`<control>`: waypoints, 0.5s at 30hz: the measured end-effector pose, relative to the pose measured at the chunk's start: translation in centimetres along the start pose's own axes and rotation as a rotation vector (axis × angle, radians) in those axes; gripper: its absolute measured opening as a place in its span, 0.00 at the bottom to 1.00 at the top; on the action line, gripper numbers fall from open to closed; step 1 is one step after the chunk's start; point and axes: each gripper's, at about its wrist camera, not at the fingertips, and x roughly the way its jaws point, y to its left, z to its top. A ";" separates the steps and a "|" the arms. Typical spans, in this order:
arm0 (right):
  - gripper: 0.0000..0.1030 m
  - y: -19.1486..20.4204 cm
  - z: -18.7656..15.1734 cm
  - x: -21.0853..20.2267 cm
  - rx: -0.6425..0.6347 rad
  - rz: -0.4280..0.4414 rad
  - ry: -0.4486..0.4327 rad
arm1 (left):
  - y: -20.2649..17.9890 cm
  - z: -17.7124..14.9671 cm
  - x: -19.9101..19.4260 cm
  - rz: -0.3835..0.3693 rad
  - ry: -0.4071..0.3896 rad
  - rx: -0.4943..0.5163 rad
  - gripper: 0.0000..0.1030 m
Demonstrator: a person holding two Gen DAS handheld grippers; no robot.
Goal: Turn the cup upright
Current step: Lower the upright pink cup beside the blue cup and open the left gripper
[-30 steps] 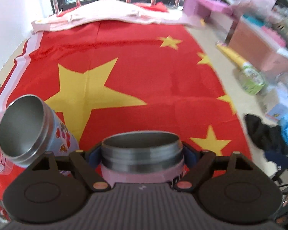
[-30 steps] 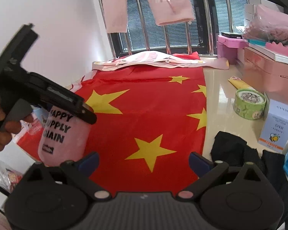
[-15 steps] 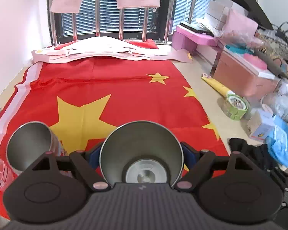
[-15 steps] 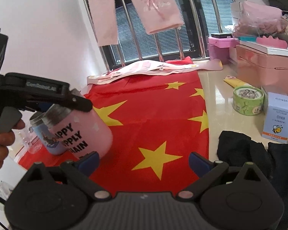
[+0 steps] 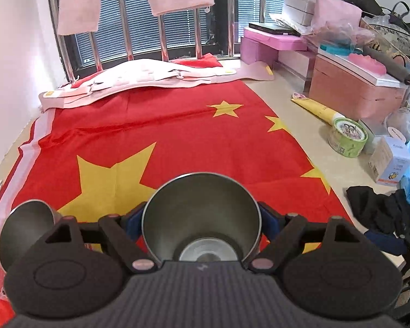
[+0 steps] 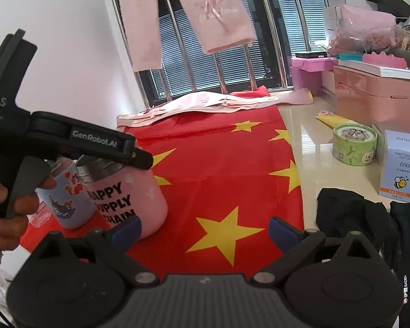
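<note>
My left gripper [image 5: 202, 218] is shut on the pink steel cup [image 5: 201, 218]; its open mouth faces the left wrist camera. In the right wrist view the pink cup [image 6: 131, 194], lettered in black, stands nearly upright with its base on or just above the red flag [image 6: 218, 169], held near the rim by my left gripper [image 6: 128, 153]. A blue cartoon cup [image 6: 65, 196] stands upright beside it; it also shows in the left wrist view [image 5: 24, 229]. My right gripper [image 6: 205, 229] is open and empty over the flag.
A green tape roll [image 6: 354, 143], a blue box [image 6: 400, 164] and black cloth [image 6: 352, 213] lie on the floor to the right. Pink boxes [image 6: 377, 93] stand behind them. Folded pink cloth [image 5: 139, 79] lies at the flag's far end under window bars.
My left gripper has turned the pink cup from tilted in the air to nearly upright and lowered it beside the blue cup. The right gripper has stayed open.
</note>
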 end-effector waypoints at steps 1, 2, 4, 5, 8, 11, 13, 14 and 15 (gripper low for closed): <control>0.97 0.1 0.0 -0.1 -0.003 -0.004 -0.003 | 0.0 0.0 -0.2 0.004 -0.002 0.004 0.83; 0.97 0.3 0.0 -0.4 -0.007 -0.006 -0.007 | 0.0 -0.1 -0.5 0.012 -0.014 0.012 0.87; 0.97 0.7 0.1 -1.0 -0.015 -0.011 -0.025 | 0.1 -0.3 -2.0 0.007 -0.060 0.023 1.00; 0.97 1.1 0.2 -1.5 -0.021 -0.014 -0.037 | 0.3 -0.5 -3.2 -0.005 -0.097 0.024 1.00; 0.97 2.6 0.1 -3.2 -0.041 -0.017 -0.081 | 2.1 -1.9 -7.1 -0.040 -0.197 0.003 1.00; 0.97 4.9 -0.5 -5.2 -0.066 -0.023 -0.136 | 5.1 -3.9 -11.0 -0.049 -0.282 -0.042 1.00; 0.97 6.9 -1.3 -6.8 -0.082 -0.027 -0.179 | 7.0 -5.6 -13.5 -0.038 -0.353 -0.059 1.00; 0.98 7.8 -1.7 -7.6 -0.090 -0.031 -0.201 | 8.1 -6.6 -14.8 -0.025 -0.392 -0.061 1.00; 0.99 9.0 -2.3 -8.4 -0.100 -0.037 -0.228 | 9.0 -7.6 -16.1 -0.007 -0.429 -0.060 1.00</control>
